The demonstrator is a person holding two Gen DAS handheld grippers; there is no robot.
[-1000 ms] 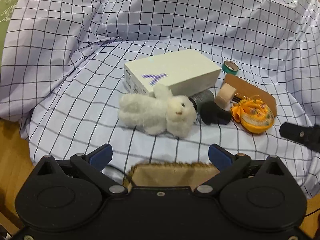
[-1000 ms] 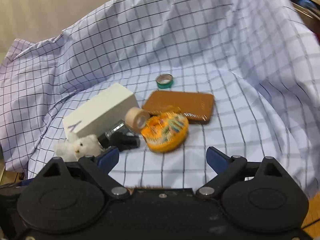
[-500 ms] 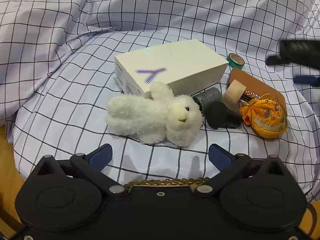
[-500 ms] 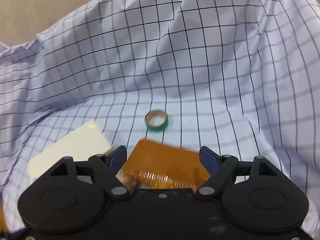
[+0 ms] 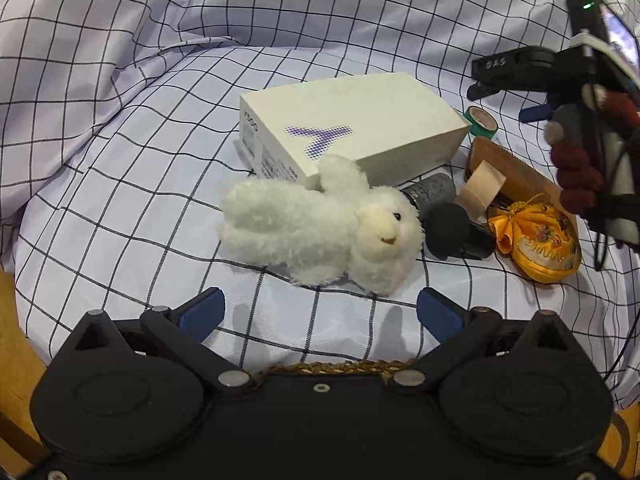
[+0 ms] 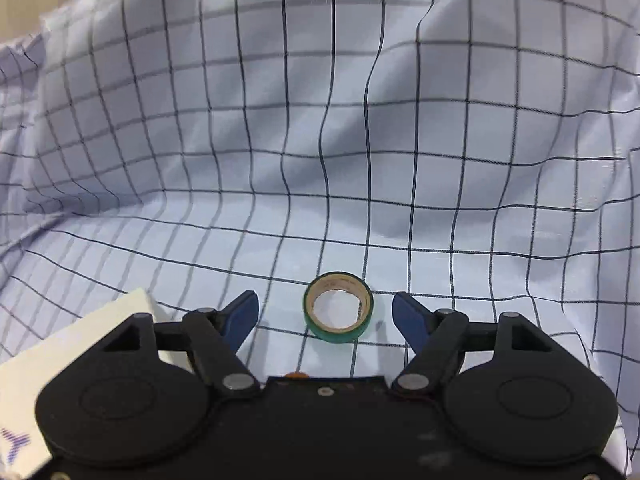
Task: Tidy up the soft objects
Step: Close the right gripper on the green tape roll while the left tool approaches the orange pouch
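**Both claws open above a checked cloth strewn with soft and hard items**

Left wrist view. The left claw [image 5: 320, 312] occupies the lower centre of the frame, its blue-tipped fingers [image 5: 202, 312] spread wide and holding nothing. Directly above it, at frame centre, a white plush rabbit [image 5: 324, 236] lies on its side on the checked cloth [image 5: 120, 160], its head toward the right. Behind the rabbit, touching its raised ear, sits a white box [image 5: 352, 132] with a purple mark. To the right of the rabbit's head lie a grey cylinder [image 5: 430, 194] and a black foam-tipped object [image 5: 452, 232], close together. Further right, an orange fabric pouch [image 5: 536, 244] with a bow rests at the lower edge of a brown wooden comb [image 5: 516, 176]; a beige tape roll [image 5: 482, 188] leans on the comb. A green tape roll [image 5: 482, 122] lies just beyond the box's right corner. The right claw [image 5: 516, 98] enters at the upper right edge, above the green roll.

Right wrist view. The right claw [image 6: 326, 316] is parted and empty, with the green tape roll [image 6: 339, 312] lying flat on the cloth [image 6: 320, 120] between its fingers [image 6: 408, 322], untouched. A corner of the white box [image 6: 80, 344] shows at lower left.
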